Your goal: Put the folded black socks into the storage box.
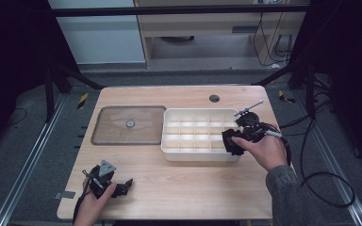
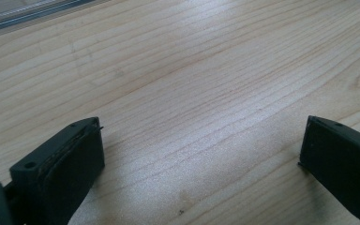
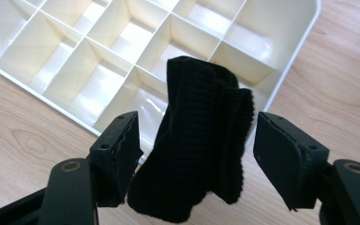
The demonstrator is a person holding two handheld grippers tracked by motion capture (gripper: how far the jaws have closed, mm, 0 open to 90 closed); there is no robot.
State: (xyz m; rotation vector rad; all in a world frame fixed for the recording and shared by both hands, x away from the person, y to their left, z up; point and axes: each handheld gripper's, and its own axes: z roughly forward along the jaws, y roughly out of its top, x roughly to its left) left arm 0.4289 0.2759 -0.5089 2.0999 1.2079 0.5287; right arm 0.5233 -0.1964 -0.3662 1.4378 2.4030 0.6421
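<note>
A black knitted sock [image 3: 201,154] hangs over the near right corner of a white compartment box [image 3: 304,42], part inside a corner cell and part down on the wooden table. My right gripper [image 3: 198,129] stands open with the sock between its jaws; the pads do not press on it. In the high view the sock [image 1: 230,141] sits at the box's [image 1: 169,113] right front corner, under my right gripper [image 1: 235,137]. My left gripper [image 1: 122,186] rests at the table's front left, open, with bare wood between its jaws [image 2: 201,136].
A clear flat lid [image 1: 129,125] with a round knob lies on the table left of the box. A dark cable hole [image 1: 214,98] sits near the far edge. Cables [image 1: 325,188] trail off the right side. The box's other cells look empty.
</note>
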